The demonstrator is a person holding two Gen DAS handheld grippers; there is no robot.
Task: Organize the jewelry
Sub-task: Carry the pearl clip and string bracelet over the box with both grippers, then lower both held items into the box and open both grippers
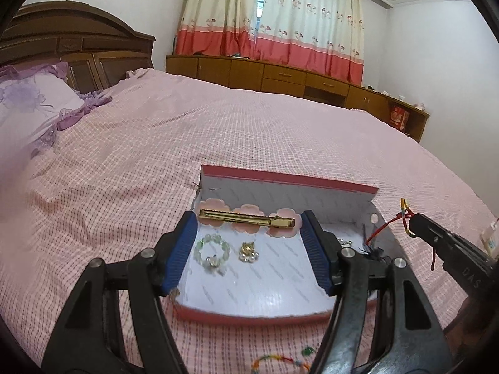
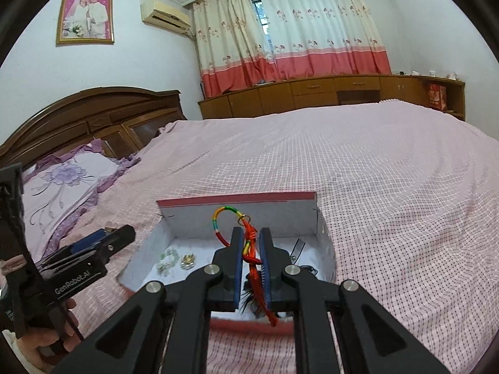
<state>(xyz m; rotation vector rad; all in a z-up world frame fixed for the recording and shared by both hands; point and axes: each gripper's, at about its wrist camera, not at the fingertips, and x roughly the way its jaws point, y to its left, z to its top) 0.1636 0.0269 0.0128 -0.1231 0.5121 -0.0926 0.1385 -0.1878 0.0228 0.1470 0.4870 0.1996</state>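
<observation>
A red-rimmed white cardboard box (image 1: 280,280) lies open on the bed. Inside are a gold hair clip on pink flowers (image 1: 246,218), a green bead bracelet (image 1: 212,251) and a gold pearl brooch (image 1: 248,251). My left gripper (image 1: 249,249) is open and empty, low over the box. My right gripper (image 2: 251,249) is shut on a red cord charm with a multicoloured ring (image 2: 246,233), held above the box (image 2: 327,249); it also shows in the left wrist view (image 1: 405,215). Dark feathers (image 1: 374,251) lie at the box's right side.
A multicoloured beaded bracelet (image 1: 280,363) lies on the pink checked bedspread (image 1: 156,155) in front of the box. A purple pillow (image 2: 62,187) and wooden headboard are at left. Wooden cabinets (image 2: 312,93) and curtains stand behind the bed.
</observation>
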